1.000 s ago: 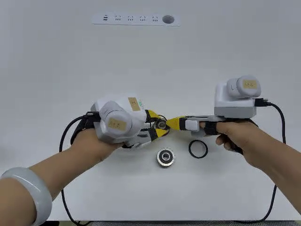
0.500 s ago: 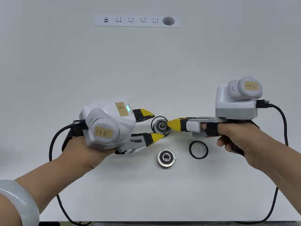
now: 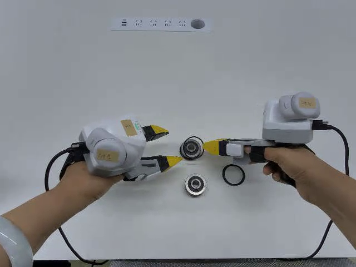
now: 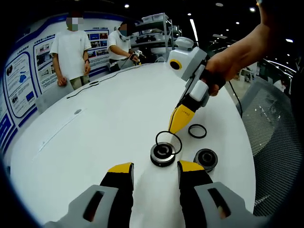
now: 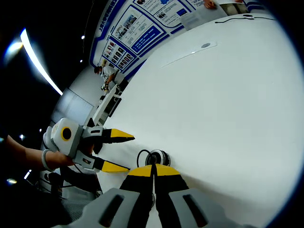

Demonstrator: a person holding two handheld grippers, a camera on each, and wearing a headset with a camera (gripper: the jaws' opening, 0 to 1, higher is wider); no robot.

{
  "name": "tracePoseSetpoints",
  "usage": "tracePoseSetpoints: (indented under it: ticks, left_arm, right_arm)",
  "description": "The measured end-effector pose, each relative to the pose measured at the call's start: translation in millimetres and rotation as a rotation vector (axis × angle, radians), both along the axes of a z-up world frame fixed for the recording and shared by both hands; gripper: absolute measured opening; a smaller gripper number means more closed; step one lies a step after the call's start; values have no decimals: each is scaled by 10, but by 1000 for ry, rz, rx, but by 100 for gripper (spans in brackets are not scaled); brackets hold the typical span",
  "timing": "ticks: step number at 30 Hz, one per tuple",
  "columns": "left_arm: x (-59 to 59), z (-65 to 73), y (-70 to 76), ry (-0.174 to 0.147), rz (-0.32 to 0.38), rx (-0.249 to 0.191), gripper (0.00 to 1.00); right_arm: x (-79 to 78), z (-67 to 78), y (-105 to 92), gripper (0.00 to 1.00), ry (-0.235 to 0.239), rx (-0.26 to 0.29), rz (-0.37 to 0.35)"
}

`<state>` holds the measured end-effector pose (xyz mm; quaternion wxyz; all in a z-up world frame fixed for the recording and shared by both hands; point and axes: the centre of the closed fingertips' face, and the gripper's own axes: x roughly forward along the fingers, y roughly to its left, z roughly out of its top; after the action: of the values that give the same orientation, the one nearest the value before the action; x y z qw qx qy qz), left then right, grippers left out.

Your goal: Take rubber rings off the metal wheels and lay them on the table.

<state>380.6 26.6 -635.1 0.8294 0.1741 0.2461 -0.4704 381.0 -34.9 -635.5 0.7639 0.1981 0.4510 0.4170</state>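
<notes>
The right gripper (image 3: 207, 146) has its jaws together on a thin black rubber ring (image 4: 166, 132) — the ring stands half off the shiny metal wheel (image 3: 190, 149) at the middle of the table (image 3: 111, 72). The left gripper (image 3: 166, 146) is just beside it, jaws apart — touching nothing.

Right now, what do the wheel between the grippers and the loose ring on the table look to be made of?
The wheel looks like metal, likely steel: grey with bright glints and a dark centre. The loose ring is probably rubber: thin, matte black, no shine. The peeled ring, still partly on the wheel, bends into a standing loop, so it seems flexible.
</notes>
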Motion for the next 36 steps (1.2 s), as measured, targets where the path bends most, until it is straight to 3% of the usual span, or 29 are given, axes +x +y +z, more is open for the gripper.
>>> tracePoseSetpoints:
  ticks: [13, 22, 36]
  left_arm:
    - [-38, -41, 147, 23, 36, 10, 46]
    - [-74, -17, 111, 27, 35, 5, 45]
    - [-69, -59, 120, 37, 34, 12, 44]
  right_arm:
    - [-174, -48, -388, 2, 30, -21, -80]
    - [-305, -147, -611, 2, 62, -68, -112]
    - [-395, -259, -719, 2, 59, -156, -87]
